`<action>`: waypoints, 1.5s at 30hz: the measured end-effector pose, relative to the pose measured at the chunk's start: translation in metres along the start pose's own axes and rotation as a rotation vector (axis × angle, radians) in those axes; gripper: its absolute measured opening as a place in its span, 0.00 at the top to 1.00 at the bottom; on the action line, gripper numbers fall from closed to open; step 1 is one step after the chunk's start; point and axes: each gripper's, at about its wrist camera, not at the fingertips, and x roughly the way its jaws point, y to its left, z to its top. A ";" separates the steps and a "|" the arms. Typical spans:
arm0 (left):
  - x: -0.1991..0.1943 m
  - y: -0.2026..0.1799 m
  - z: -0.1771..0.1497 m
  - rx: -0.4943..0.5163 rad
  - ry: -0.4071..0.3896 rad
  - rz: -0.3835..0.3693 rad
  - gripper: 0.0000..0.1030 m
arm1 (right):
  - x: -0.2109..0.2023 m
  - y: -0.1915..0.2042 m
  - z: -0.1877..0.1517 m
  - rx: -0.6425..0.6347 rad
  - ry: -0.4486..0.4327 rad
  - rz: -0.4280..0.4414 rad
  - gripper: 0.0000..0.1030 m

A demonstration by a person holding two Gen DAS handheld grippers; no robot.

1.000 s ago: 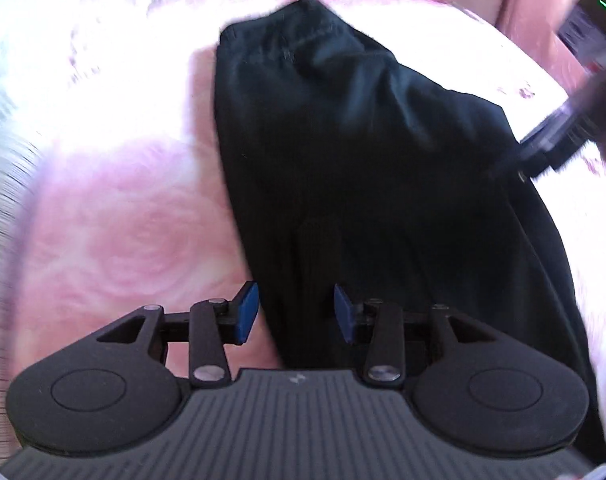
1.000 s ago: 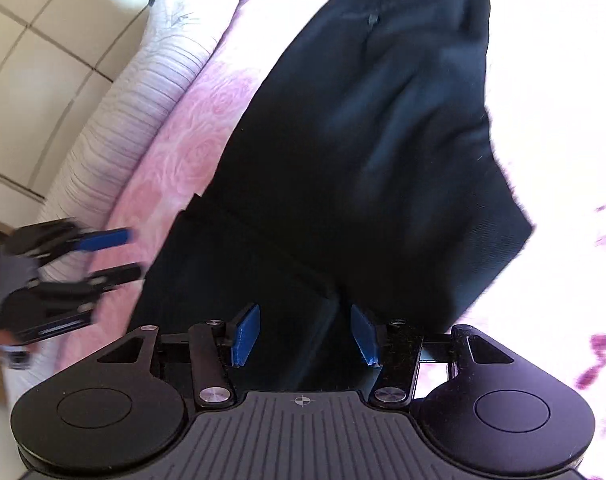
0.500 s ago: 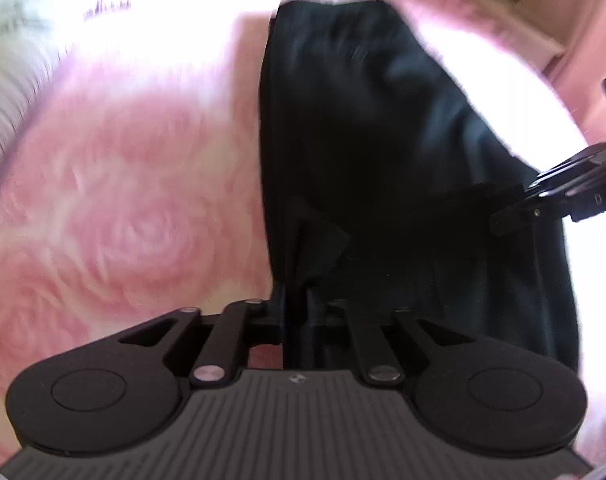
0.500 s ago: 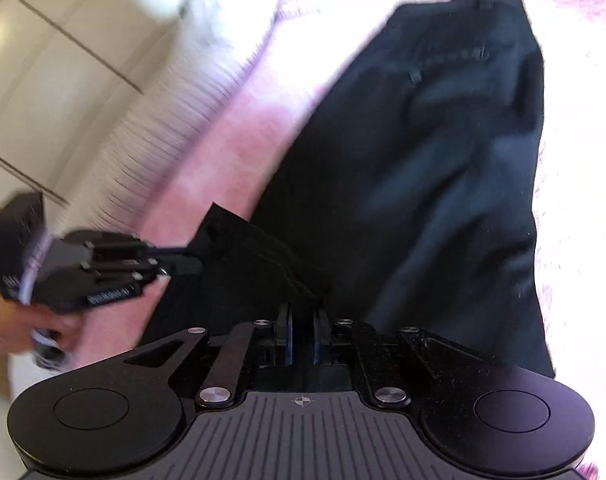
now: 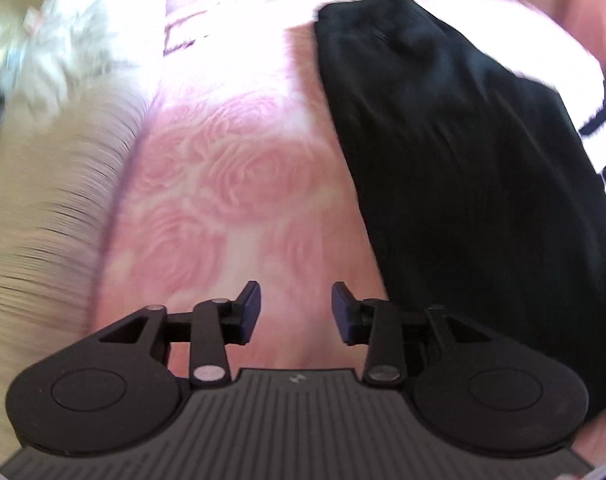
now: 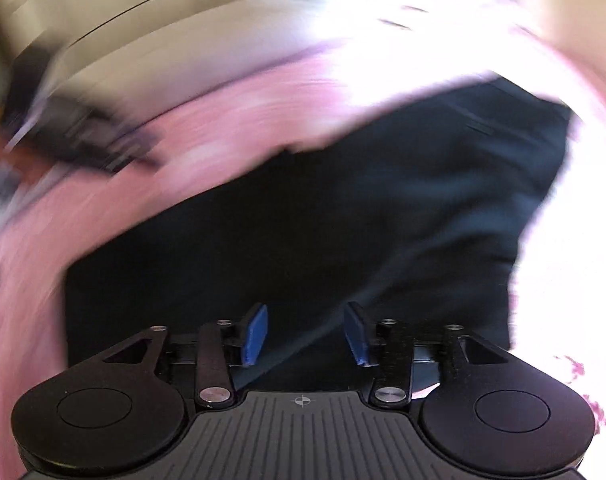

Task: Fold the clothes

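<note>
Left wrist view: left gripper point(image 5: 295, 308) jaws spread, empty, over pink quilt point(image 5: 231, 184); trousers point(image 5: 463, 160) lengthwise right (waistband far). Right view: right gripper point(image 6: 305, 334) released above trousers.

Across the middle of the left wrist view we see a pink bedspread point(image 5: 239, 184) embossed with large rose patterns. Along its left edge runs a cream ribbed border point(image 5: 63, 200), blurred. In the right wrist view, the upper left of the frame shows a beige wall point(image 6: 143, 20), smeared by motion.
</note>
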 end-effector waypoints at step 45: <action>-0.134 -0.015 0.127 0.379 0.067 0.024 0.88 | -0.127 0.037 0.130 -0.322 0.010 0.295 0.91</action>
